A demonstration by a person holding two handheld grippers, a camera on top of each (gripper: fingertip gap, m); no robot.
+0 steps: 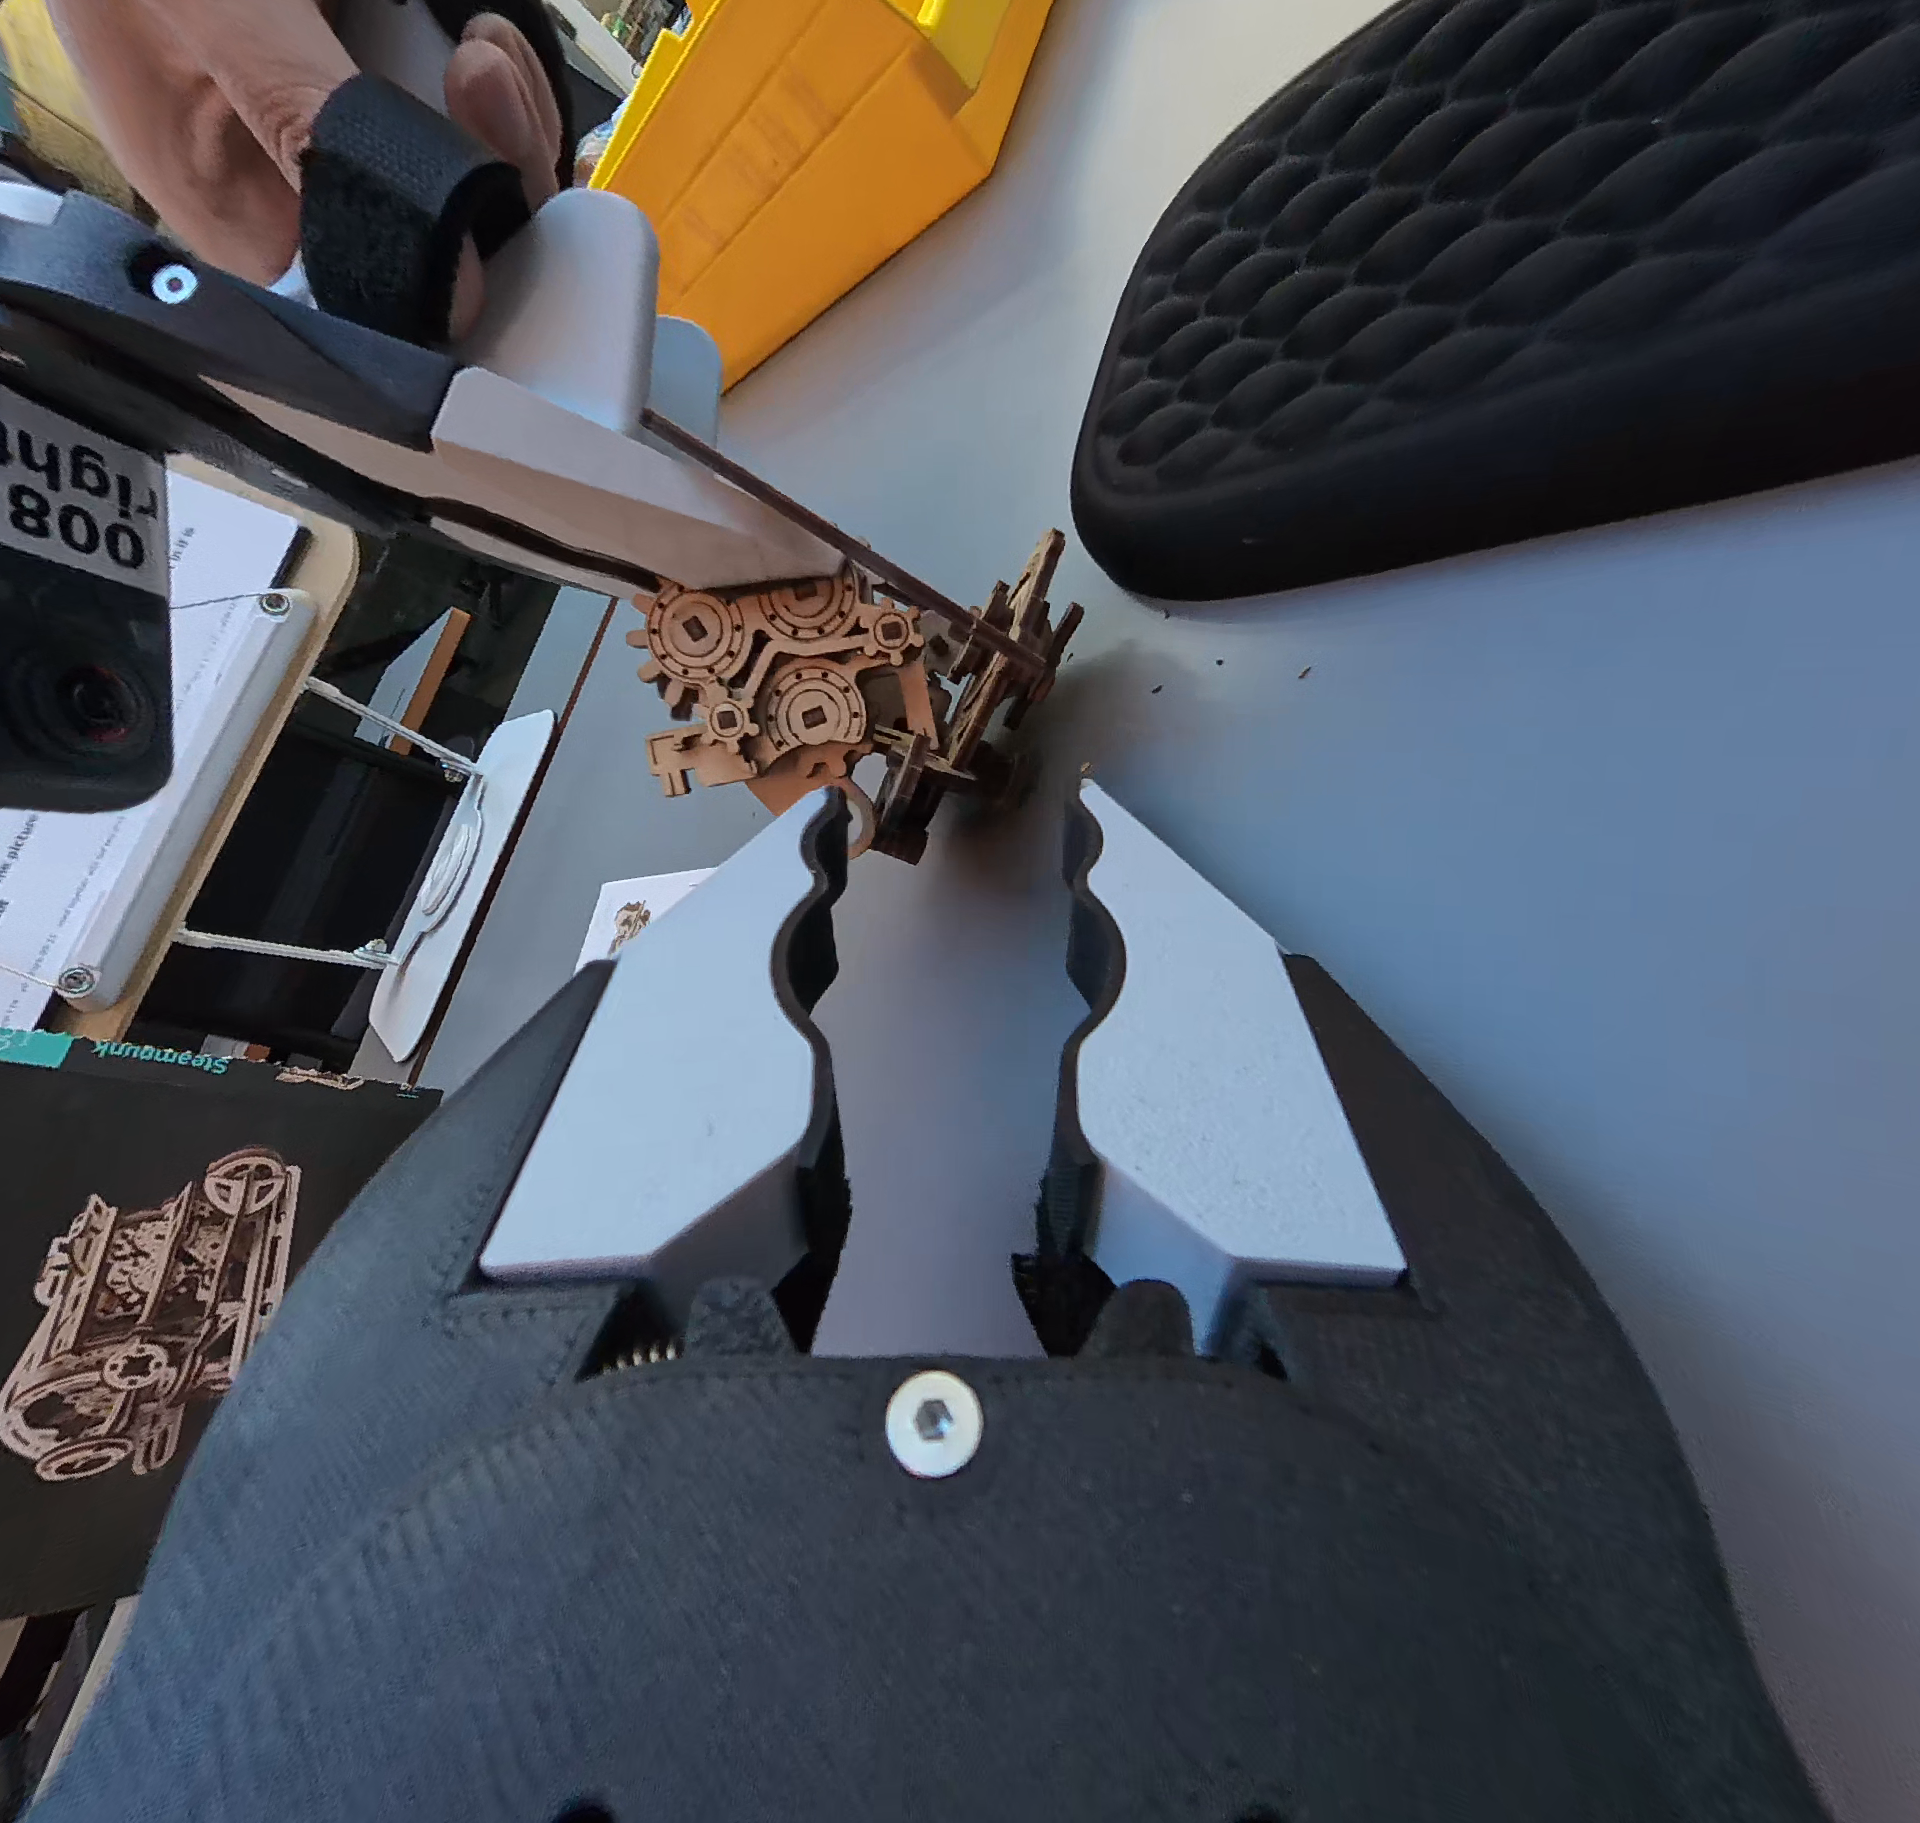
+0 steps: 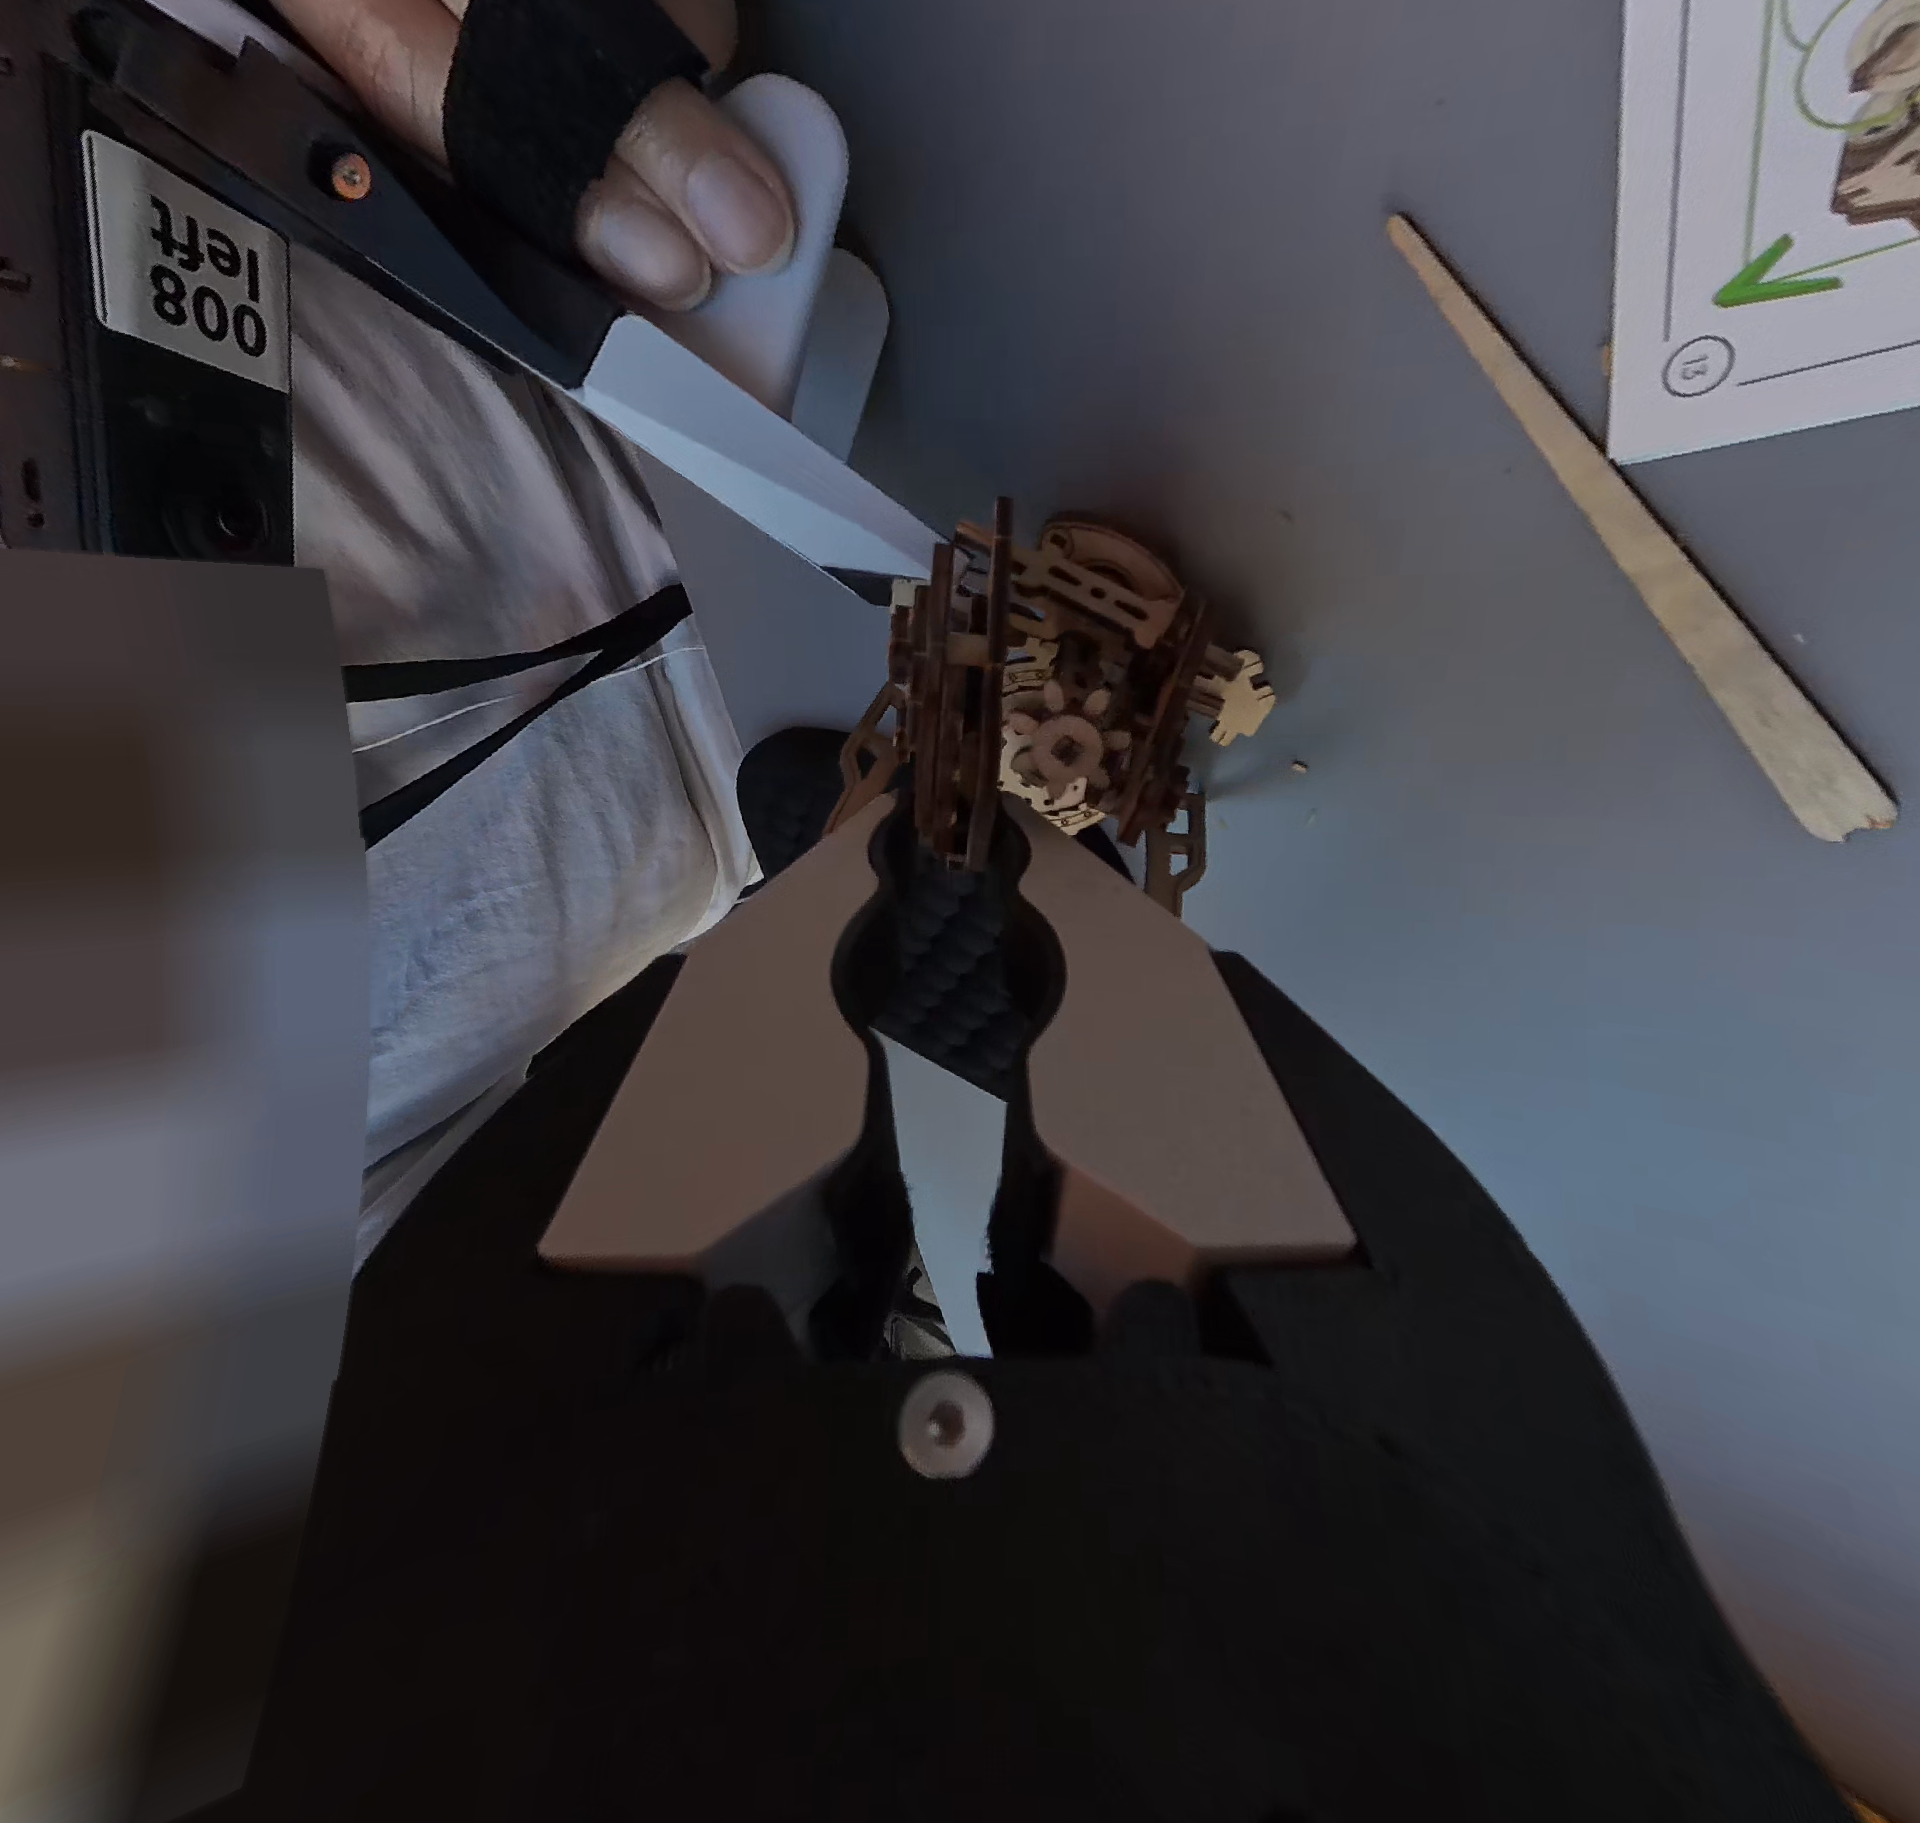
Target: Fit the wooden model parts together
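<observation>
At the left of the left wrist view my right gripper (image 1: 997, 641) is clamped on thin plates at the end of the wooden model (image 1: 800, 703); I judge it light, stiff and brittle, its laser-cut gears and slim struts apt to snap, so I would hold the stacked flat plates, not the gears; it stands on the grey bench (image 1: 1455, 942), pale brown with dark burnt edges; rightward, my left gripper (image 1: 956, 828) gapes empty just short of it; the black cushion (image 1: 1507, 267) lies beyond.
</observation>
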